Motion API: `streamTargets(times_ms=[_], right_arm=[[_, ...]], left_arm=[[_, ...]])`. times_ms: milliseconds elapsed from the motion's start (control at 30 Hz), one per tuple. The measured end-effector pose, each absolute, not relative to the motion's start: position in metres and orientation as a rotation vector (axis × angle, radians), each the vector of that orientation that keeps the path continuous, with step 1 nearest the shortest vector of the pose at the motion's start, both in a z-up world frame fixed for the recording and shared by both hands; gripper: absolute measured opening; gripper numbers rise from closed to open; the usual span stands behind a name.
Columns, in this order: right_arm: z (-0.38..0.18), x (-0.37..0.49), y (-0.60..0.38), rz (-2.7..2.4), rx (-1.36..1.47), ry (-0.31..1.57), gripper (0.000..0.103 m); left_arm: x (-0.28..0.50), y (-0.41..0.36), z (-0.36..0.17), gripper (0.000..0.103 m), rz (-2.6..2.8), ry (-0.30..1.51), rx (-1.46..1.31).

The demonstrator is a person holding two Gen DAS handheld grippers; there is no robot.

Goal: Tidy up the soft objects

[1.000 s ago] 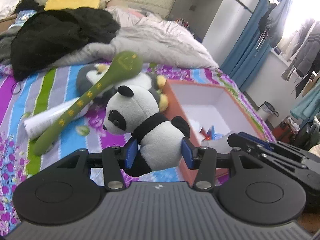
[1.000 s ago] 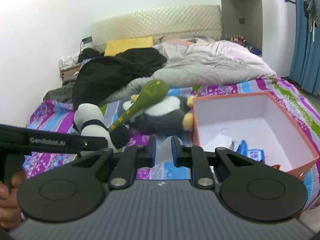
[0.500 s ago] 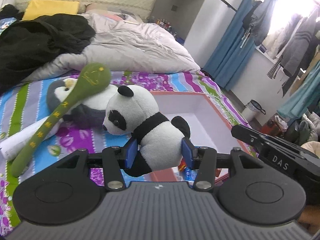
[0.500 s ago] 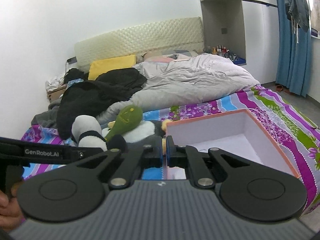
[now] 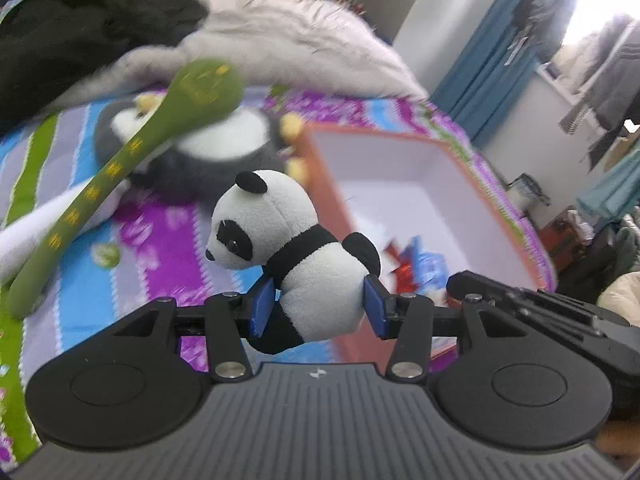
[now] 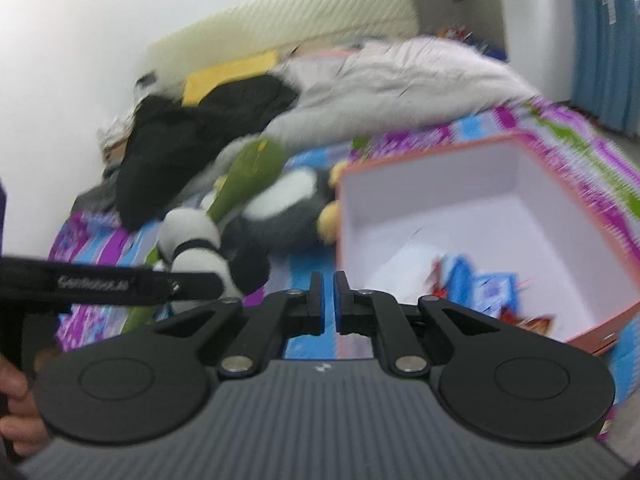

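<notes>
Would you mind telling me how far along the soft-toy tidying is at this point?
Done: no soft toy shows in the orange box yet, only small packets.
In hand: the left tongs grip the panda beside the box.
Left: the penguin plush and green spoon plush remain on the bedspread. The right tongs are nearly shut, empty.

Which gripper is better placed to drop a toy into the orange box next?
Left. The left gripper is shut on the panda plush, held beside the open orange box. The right gripper is nearly closed and holds nothing.
</notes>
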State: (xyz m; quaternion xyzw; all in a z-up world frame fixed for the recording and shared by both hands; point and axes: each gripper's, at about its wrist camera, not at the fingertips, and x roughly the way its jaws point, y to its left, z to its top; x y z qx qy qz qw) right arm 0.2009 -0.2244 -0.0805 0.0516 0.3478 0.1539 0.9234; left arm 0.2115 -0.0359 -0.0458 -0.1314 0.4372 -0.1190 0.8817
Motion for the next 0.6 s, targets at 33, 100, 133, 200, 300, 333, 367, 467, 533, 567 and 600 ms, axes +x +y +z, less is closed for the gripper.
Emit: streamTargets(times_ms=[33, 100, 133, 200, 300, 333, 367, 467, 533, 567, 600], right_arm=[[-0.086, 0.202, -0.218, 0.332, 0.101, 0.727, 0.008], [-0.099, 0.203, -0.201, 0.369, 0.085, 0.750, 0.008], [-0.104, 0.204, -0.194, 0.388, 0.073, 0.757, 0.009], [-0.119, 0.206, -0.180, 0.418, 0.049, 0.771, 0.009], [-0.144, 0.214, -0.166, 0.428, 0.024, 0.830, 0.010], [-0.153, 0.218, -0.160, 0.431, 0.010, 0.853, 0.014], [-0.160, 0.220, -0.158, 0.433, 0.004, 0.870, 0.020], [-0.180, 0.228, -0.150, 0.417, -0.008, 0.909, 0.044], [-0.189, 0.232, -0.146, 0.410, -0.043, 0.910, 0.043], [-0.193, 0.234, -0.143, 0.409, -0.057, 0.909, 0.043], [-0.196, 0.237, -0.141, 0.415, -0.067, 0.909, 0.043]], left_arm=[[0.211, -0.030, -0.053, 0.054, -0.233, 0.923, -0.274], [0.209, -0.014, -0.068, 0.054, -0.201, 0.948, -0.285], [0.208, -0.006, -0.075, 0.054, -0.188, 0.959, -0.292], [0.207, 0.010, -0.088, 0.054, -0.163, 0.980, -0.302], [0.202, 0.028, -0.107, 0.054, -0.136, 1.012, -0.315], [0.200, 0.033, -0.113, 0.054, -0.127, 1.022, -0.322], [0.198, 0.039, -0.120, 0.054, -0.119, 1.033, -0.333], [0.194, 0.051, -0.137, 0.054, -0.100, 1.064, -0.356], [0.195, 0.056, -0.146, 0.054, -0.093, 1.079, -0.363], [0.195, 0.059, -0.150, 0.054, -0.089, 1.086, -0.368], [0.196, 0.061, -0.154, 0.054, -0.086, 1.092, -0.372]])
